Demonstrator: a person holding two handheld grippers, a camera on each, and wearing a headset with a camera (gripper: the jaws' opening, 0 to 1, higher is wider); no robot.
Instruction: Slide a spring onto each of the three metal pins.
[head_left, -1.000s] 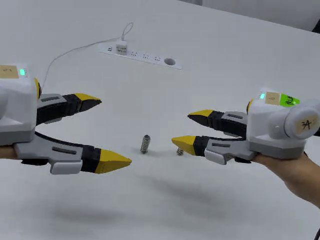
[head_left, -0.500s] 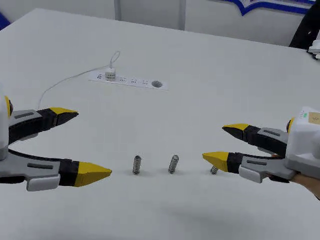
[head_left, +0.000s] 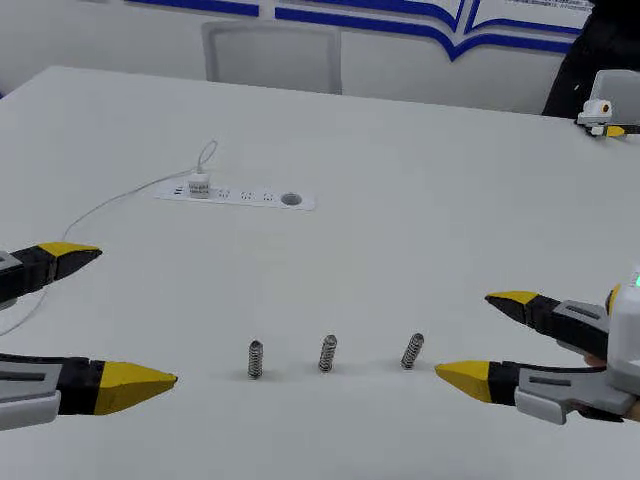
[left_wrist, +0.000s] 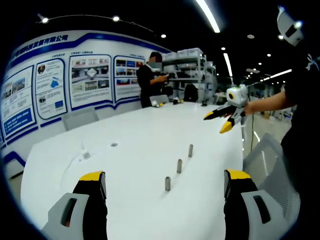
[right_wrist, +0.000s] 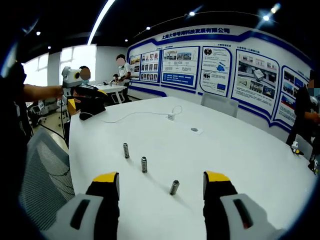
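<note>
Silver wire springs, low in the middle of the frame, look light and squashy; pinch gently round the coils. Your left claw and right claw gape wide, empty.

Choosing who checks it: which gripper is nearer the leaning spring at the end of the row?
Right. The right gripper sits open just beside the leaning spring; the left gripper is beyond the other two springs.

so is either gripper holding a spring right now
No, the left gripper and right gripper are both open and empty; three springs stand on the table.
</note>
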